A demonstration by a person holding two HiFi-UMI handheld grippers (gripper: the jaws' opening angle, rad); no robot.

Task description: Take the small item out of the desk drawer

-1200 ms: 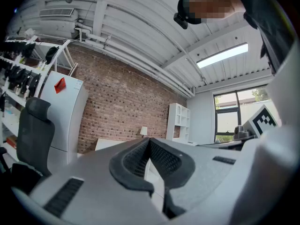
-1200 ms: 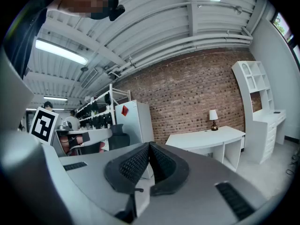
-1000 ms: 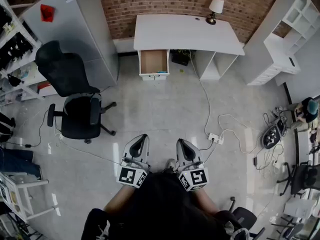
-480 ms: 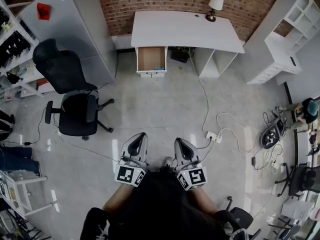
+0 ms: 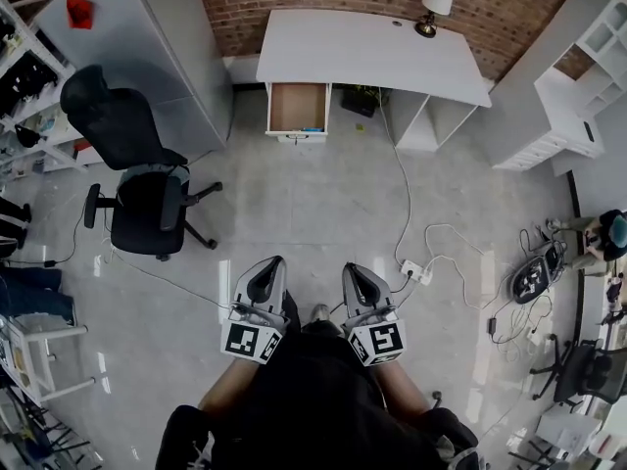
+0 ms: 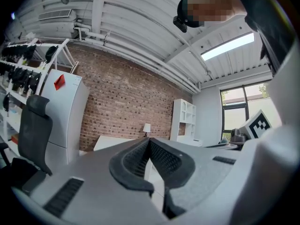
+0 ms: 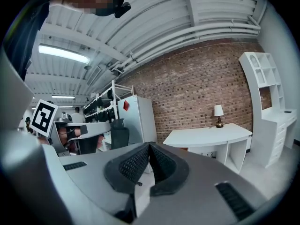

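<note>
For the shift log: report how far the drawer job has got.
Done: the drawer of the white desk already stands open. In hand: nothing; left gripper and right gripper are shut and empty, far from the desk. Left: reach the drawer, grasp what looks like a small bluish item at its front, lift it out.

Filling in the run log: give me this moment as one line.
stage: away from desk | drawer: open | left claw: shut, empty | right claw: shut, empty

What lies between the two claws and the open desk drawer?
Only bare floor, as the head view shows; the chair and cable lie to the sides.
</note>
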